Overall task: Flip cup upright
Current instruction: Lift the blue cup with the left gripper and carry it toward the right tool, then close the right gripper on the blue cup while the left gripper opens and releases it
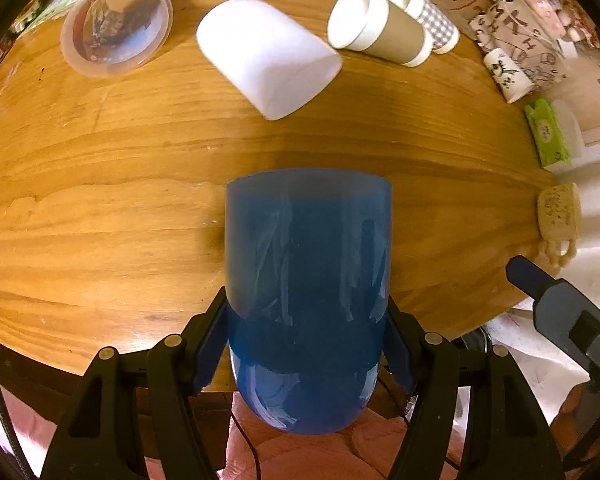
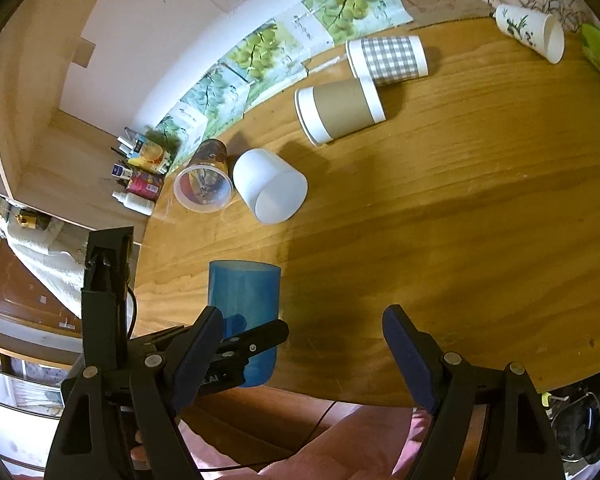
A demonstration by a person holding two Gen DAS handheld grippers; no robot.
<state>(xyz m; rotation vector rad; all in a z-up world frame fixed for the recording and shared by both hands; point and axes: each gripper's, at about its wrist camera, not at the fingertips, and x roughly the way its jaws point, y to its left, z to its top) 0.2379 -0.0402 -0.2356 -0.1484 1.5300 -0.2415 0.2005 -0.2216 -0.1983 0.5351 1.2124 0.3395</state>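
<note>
The left gripper (image 1: 306, 344) has its jaws clamped on a blue cup (image 1: 308, 276), held at the near edge of a round wooden counter (image 1: 100, 184). The right gripper (image 2: 304, 356) hangs beside it, jaws wide apart and holding nothing. Farther back on the wood lie a white cup (image 2: 270, 186), a clear cup (image 2: 204, 188), a brown paper cup (image 2: 338, 110) and a checked cup (image 2: 386, 58), all on their sides. Grape posters (image 2: 260, 50) line the wall behind.
</note>
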